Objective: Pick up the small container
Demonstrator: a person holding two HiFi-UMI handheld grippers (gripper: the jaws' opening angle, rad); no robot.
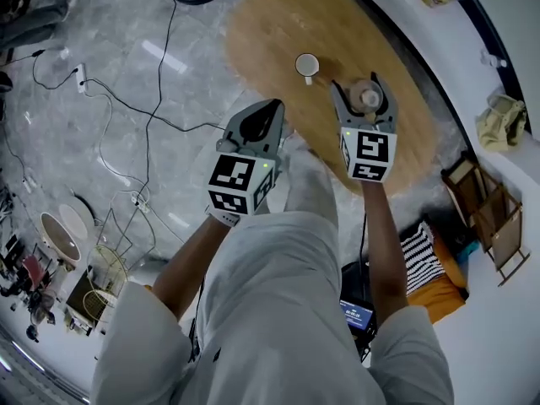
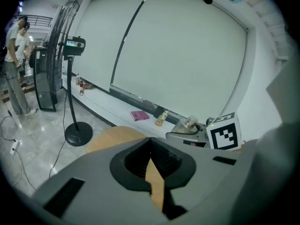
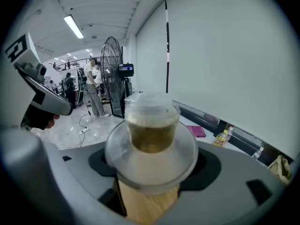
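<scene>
The small container [image 3: 151,125] (clear, lidded, with something yellowish-green inside) is clamped between the jaws of the right tongs [image 1: 364,89], over the oval wooden worktop [image 1: 270,32]. The left tongs [image 1: 275,108], just beside them, are closed and empty. A white cup [image 1: 307,66] stands just beyond both.

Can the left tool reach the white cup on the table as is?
Probably yes. The left tool is empty, jaws together, and the cup stands alone on the table with nothing between them. The right tool, holding the container, is off to the side. The jaws must open first.
</scene>
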